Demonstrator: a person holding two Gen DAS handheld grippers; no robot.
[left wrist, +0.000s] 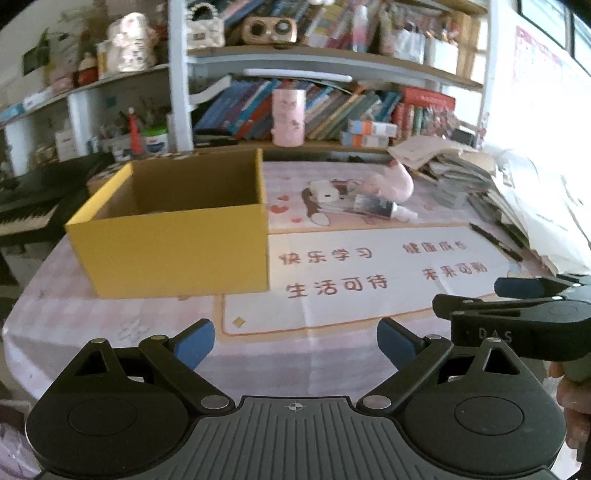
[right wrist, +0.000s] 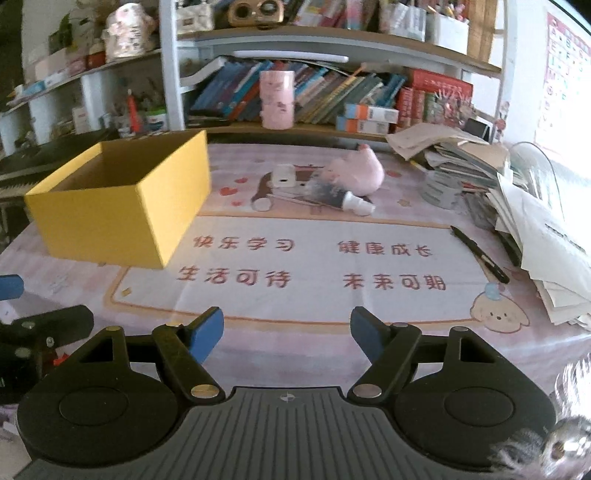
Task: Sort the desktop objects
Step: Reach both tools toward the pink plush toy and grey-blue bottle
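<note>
Both the left gripper (left wrist: 295,345) and right gripper (right wrist: 287,334) are held half open and empty, red Chinese characters printed on the mat (right wrist: 314,264) ahead, a plain yellow box (right wrist: 122,206) beyond-left.

Background items. Upper frame: shelving (right wrist: 332,37) carrying a row of leaning books (right wrist: 332,96), with a pink patterned cylinder (right wrist: 277,99) standing in front of them at centre. Two orange-and-white cartons (right wrist: 369,118) lie stacked just right of the cylinder. On the top shelf, a wooden speaker (right wrist: 255,9). Upper left: a floral container (right wrist: 127,35) on a side shelf. Left edge: a piano keyboard (left wrist: 26,214). Right side: an untidy pile of papers and books (right wrist: 517,192). Centre: a printed desk mat (right wrist: 314,291) bearing red characters, over a pink checked tablecloth (left wrist: 74,332).
</note>
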